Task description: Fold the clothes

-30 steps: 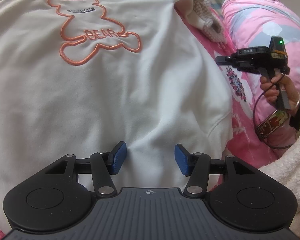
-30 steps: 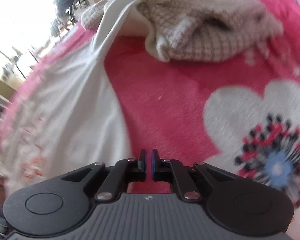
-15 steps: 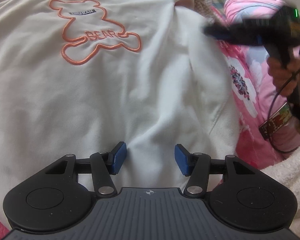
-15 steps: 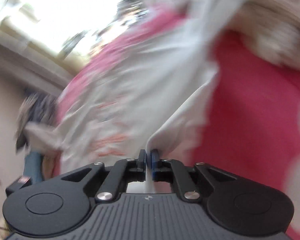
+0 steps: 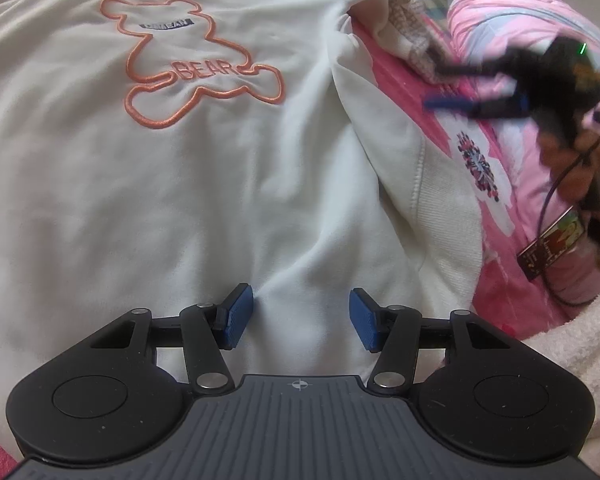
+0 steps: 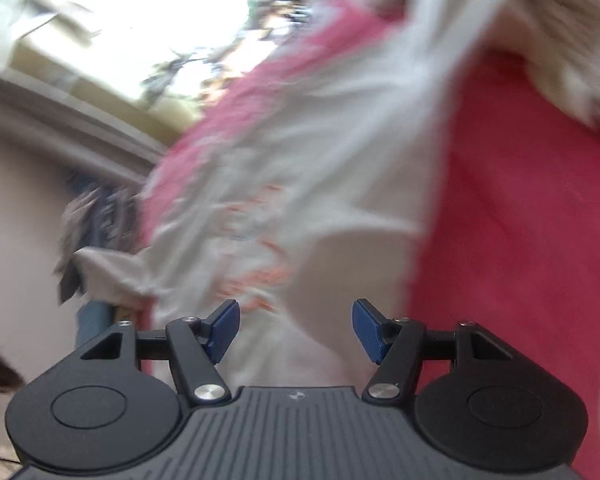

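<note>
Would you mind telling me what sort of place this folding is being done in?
Most likely a bedroom: the white sweatshirt lies on a pink floral blanket, with a rolled pink quilt behind and a bright window nearby.

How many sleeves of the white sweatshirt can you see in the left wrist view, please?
1. One sleeve lies folded along the white sweatshirt's right-hand edge, its ribbed cuff toward the camera, on the pink blanket. The other sleeve is out of view, possibly hidden.

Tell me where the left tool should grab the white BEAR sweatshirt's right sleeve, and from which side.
Judging by the left wrist view, grip the ribbed cuff of the sleeve. It lies folded beside the sweatshirt, its free edge over the pink blanket. The left tool, open, would best come from that blanket side.
</note>
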